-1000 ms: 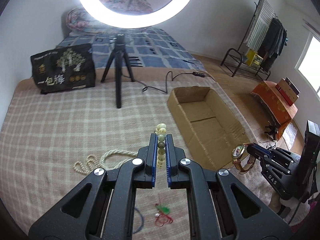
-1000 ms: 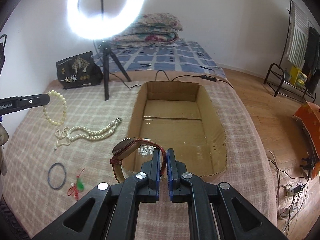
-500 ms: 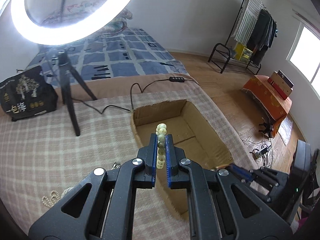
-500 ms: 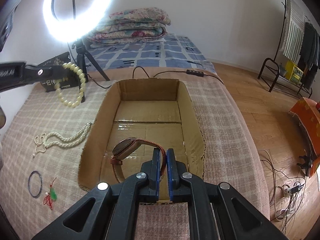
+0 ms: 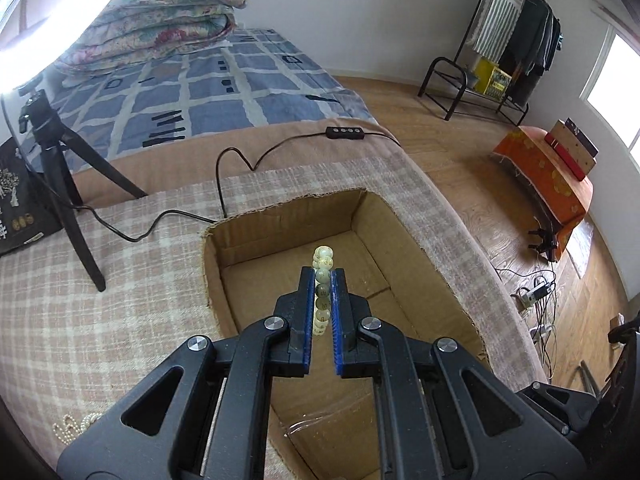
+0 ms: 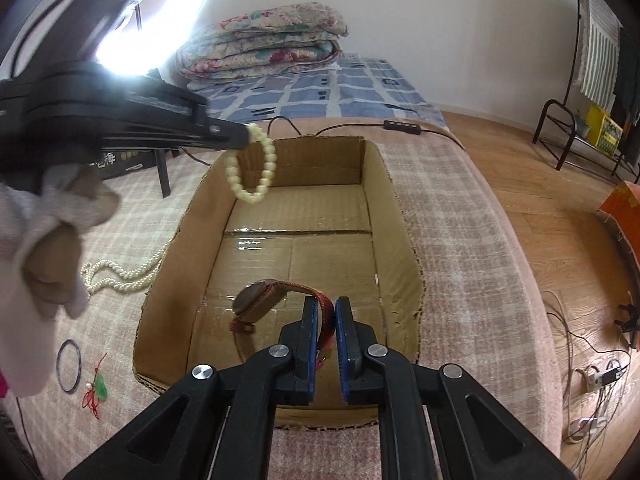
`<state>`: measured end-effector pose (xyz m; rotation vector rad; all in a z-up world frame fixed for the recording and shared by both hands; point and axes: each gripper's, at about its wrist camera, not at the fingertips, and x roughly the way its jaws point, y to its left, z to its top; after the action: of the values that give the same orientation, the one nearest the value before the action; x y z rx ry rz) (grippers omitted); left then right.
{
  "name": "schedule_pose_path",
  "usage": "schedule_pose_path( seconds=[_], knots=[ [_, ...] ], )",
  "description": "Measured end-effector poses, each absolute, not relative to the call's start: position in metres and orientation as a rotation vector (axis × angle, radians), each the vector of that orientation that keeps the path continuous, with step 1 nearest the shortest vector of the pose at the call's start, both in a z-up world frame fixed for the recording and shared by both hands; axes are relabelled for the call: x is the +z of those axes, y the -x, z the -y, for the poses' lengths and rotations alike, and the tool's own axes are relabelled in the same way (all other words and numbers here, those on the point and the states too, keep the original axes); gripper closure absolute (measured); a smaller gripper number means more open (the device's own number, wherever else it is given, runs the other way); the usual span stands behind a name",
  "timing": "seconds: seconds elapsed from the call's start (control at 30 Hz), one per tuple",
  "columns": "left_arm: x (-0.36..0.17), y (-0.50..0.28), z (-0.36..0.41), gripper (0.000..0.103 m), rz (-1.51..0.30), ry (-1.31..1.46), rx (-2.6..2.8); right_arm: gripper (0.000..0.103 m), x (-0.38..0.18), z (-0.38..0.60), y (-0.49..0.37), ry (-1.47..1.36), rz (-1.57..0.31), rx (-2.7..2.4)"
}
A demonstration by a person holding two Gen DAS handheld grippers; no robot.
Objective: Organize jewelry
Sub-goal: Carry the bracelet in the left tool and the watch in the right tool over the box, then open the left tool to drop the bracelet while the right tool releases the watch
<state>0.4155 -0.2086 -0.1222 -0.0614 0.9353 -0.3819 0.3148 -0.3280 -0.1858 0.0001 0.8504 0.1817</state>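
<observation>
My left gripper (image 5: 324, 272) is shut on a pale bead bracelet (image 5: 322, 280) and holds it above the far end of the open cardboard box (image 5: 248, 220). In the right wrist view the bracelet (image 6: 251, 170) hangs from the left gripper's tip over the box's far left corner. My right gripper (image 6: 326, 302) is shut on the red-brown strap of a wristwatch (image 6: 260, 300), held above the near end of the box (image 6: 400, 216).
A pearl necklace (image 6: 120, 276), a dark ring (image 6: 69, 365) and a red-and-green charm (image 6: 96, 390) lie on the checked blanket left of the box. A tripod (image 5: 68, 184) and cable (image 5: 224, 168) stand behind it. The bed edge drops to the floor on the right.
My left gripper has carried the bracelet further over the box. My right gripper has moved forward and lower with the watch above the box's near end.
</observation>
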Motion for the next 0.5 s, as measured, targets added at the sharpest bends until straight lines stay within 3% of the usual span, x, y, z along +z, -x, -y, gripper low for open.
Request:
schedule_pose_path(
  seconds=[0.07, 0.1, 0.17, 0.2, 0.23, 0.33, 0.5],
  knots=[
    [-0.122, -0.416, 0.209, 0.092, -0.932, 0.059, -0.375, 0.088, -0.185, 0.328, -0.314, -0.017, -0.839, 0.199],
    [-0.122, -0.415, 0.209, 0.069, -0.931, 0.054, -0.371, 0.080, -0.184, 0.328, -0.314, -0.025, -0.834, 0.208],
    [-0.118, -0.413, 0.207, 0.051, -0.913, 0.054, -0.370, 0.060, -0.181, 0.326, -0.312, -0.026, -0.823, 0.205],
    [-0.115, -0.412, 0.206, 0.051, -0.901, 0.046, -0.366, 0.045, -0.180, 0.325, -0.310, -0.019, -0.815, 0.201],
    [-0.113, -0.411, 0.206, 0.051, -0.899, 0.037, -0.364, 0.036, -0.178, 0.323, -0.309, -0.013, -0.805, 0.202],
    [-0.106, -0.405, 0.203, 0.051, -0.885, 0.017, -0.357, 0.021, -0.174, 0.319, -0.304, 0.012, -0.787, 0.190],
    [-0.093, -0.397, 0.195, 0.051, -0.865, 0.017, -0.346, 0.014, -0.167, 0.311, -0.299, 0.041, -0.776, 0.178]
  ],
)
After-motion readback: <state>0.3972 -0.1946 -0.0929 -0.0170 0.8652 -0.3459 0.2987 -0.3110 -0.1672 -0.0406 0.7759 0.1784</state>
